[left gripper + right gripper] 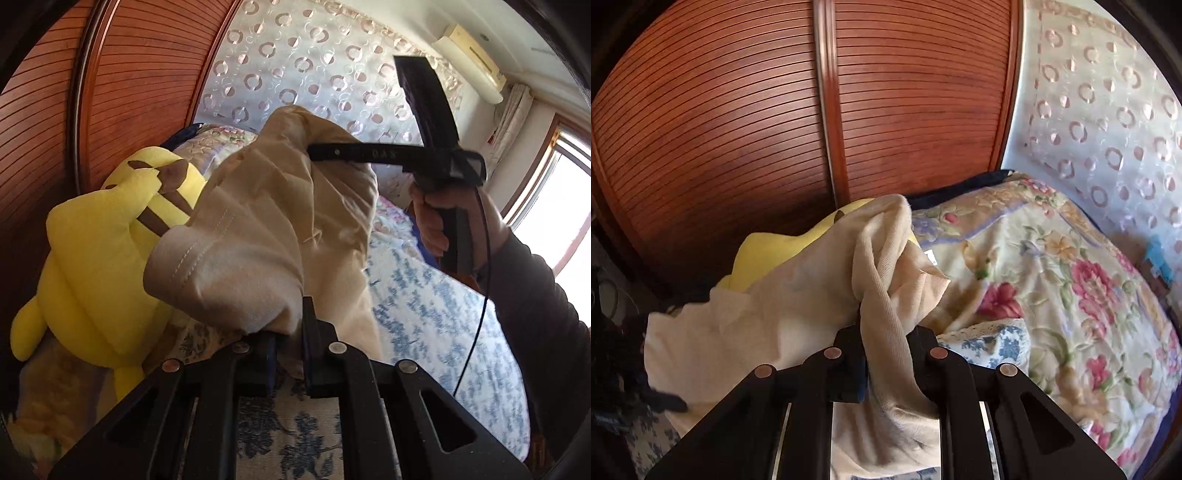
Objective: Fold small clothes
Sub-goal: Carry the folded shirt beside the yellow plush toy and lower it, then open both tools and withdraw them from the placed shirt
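A cream garment (258,229) hangs bunched in the air between both grippers, above the bed. My left gripper (290,345) is at the bottom of the left wrist view, shut on a stitched hem of the cloth. My right gripper (314,152), held by a hand (432,225), comes in from the right and pinches the garment's upper fold. In the right wrist view the cream garment (820,295) runs down between the right gripper's (886,354) fingers, which are closed on a twisted strip of it. A dark blurred shape (631,369) meets the cloth's left corner.
A yellow plush toy (92,266) lies left of the garment against a slatted wooden wardrobe door (129,92). A floral quilt (1052,288) is heaped to the right, and a blue-flowered sheet (443,314) covers the bed. A window (565,192) is at far right.
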A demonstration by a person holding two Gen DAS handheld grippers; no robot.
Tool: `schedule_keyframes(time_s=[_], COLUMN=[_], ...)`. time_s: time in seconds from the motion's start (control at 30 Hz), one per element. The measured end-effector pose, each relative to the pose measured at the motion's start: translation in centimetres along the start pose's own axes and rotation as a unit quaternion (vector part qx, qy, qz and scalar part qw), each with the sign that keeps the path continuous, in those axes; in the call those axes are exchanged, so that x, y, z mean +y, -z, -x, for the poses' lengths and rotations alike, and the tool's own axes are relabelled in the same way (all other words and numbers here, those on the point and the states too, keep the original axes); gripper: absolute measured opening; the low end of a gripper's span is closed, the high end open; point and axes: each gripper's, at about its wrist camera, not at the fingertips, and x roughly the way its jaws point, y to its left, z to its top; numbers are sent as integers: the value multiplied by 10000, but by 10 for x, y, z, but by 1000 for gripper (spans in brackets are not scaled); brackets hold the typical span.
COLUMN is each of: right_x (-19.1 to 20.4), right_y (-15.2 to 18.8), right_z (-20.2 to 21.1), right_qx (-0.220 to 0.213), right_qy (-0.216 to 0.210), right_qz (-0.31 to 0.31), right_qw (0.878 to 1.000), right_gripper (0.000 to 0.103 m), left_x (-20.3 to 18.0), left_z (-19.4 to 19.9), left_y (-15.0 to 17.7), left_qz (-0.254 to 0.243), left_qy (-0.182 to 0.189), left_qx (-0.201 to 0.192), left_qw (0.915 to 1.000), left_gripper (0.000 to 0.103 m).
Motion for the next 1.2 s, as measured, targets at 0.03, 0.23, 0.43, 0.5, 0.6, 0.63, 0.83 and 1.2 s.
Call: schedule_keyframes(time_s=[0.03,0.23,0.43,0.5,0.6,0.63,0.83,1.2], right_x=[2,-7,-5,-12,-33,-37,-19,29], right_y=[3,17,51,58,62,64,61,128], right_z=[0,0,-9,-13,-27,-28,4,98], right_qx=[23,-308,-201,-111,-133,-164,-460,-934], right_qy=[83,598,464,745,759,662,759,1132], right_qz=[-66,-484,-772,-843,-1215,-1359,-1387,-1393], right_qw=[9999,9966,9957,9936,9896,9884,9864,9793], right_gripper=[23,40,40,40,47,48,49,50], left_x=[0,7,16,18,14,11,-17,-75], left_z=[-2,-7,-12,-14,-11,-9,10,61], left_y=[1,1,-1,0,3,4,6,10], left_qz=[-2,-85,-71,-94,-140,-184,-902,-1559], left_qy=[-61,-346,-564,-610,-627,-631,-734,-613], left_qx=[42,104,126,199,218,202,-130,-861], left_qw=[10000,9993,9983,9979,9977,9976,9931,9821], left_gripper=[12,12,12,12,12,12,45,82])
